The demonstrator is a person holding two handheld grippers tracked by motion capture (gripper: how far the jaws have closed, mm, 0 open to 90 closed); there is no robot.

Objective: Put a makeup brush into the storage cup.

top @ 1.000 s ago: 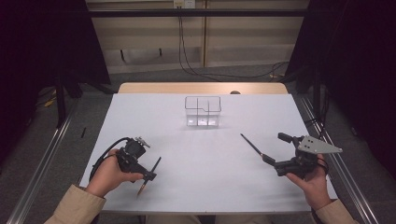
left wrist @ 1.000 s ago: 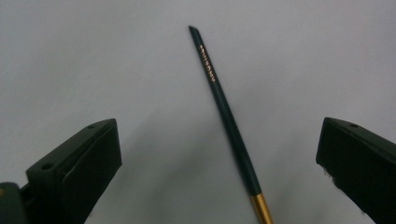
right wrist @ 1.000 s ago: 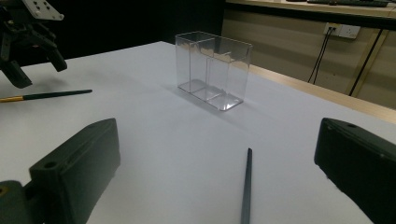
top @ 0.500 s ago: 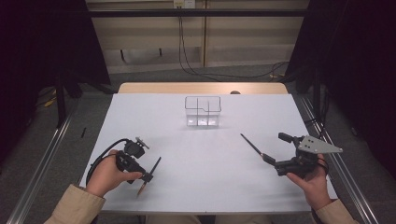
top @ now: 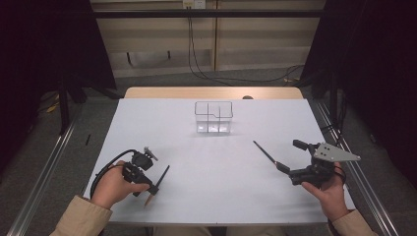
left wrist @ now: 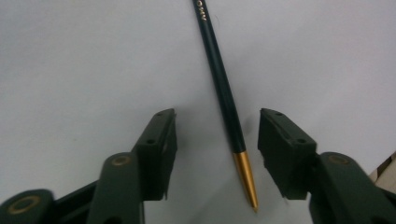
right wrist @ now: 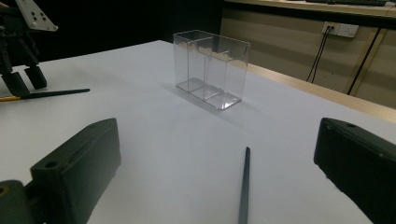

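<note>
The left gripper (top: 156, 183) is held low over the white table (top: 211, 162) in the person's left hand (top: 112, 186). Its jaws are spread wide, with nothing clamped between them. In the left gripper view, a dark green pen (left wrist: 223, 95) with a gold tip (left wrist: 246, 179) is seen lying on the table in the gap between the two jaws, touching neither. The gold tip points back toward the gripper body, and the barrel runs forward and away from the jaws. The pen sits nearer the right-hand jaw than the left-hand one in that view.

The right gripper (top: 282, 167) is held in the person's right hand (top: 330, 195), with a grey three-cornered plate (top: 335, 153) on top. Its jaws are also spread wide and are empty, as shown in the right gripper view. A second dark pen (right wrist: 243, 186) lies on the table between these jaws and extends forward past them; in the high view it is seen as a thin dark stick (top: 264, 152) ahead of the gripper.

A clear plastic box (right wrist: 211, 69) with inner partitions stands upright well ahead of the right gripper, slightly to the left of its axis. In the high view the box (top: 213, 117) is located beyond both grippers, between their lines of reach. The left gripper is also visible at the far left of the right gripper view (right wrist: 21, 79).
</note>
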